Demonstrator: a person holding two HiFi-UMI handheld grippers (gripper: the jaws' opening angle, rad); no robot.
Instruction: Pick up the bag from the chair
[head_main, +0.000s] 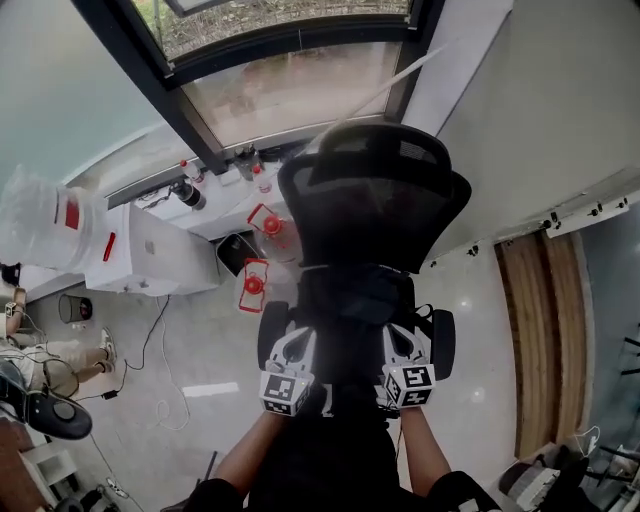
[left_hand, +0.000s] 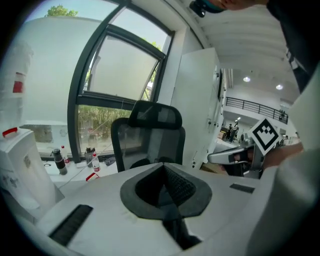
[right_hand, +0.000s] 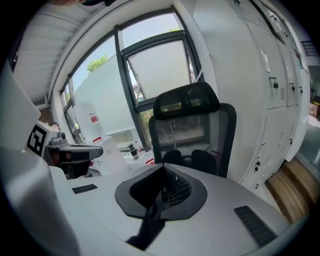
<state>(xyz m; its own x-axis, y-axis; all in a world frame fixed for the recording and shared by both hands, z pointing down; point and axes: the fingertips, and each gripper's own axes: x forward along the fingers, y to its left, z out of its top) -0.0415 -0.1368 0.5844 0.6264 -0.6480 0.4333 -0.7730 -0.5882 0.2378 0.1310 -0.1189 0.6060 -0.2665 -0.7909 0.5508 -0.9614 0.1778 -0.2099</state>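
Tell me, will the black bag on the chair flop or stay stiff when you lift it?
Probably floppy: the bag looks like a soft, dark heap slumped on the chair seat, so it may sag. Its surface looks dull like cloth, so it likely won't slip. How heavy it is I can't tell.

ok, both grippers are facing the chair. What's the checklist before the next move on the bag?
1. Bag on the chair seat: ok, a dark bulk sits there in the head view.
2. Strap or handle located: cannot tell, it is black on black.
3. Left gripper open for the grasp: not ok, shut and empty.
4. Right gripper open for the grasp: not ok, shut and empty.
5. Both grippers aimed at the chair: ok, it sits mid-frame in both gripper views.
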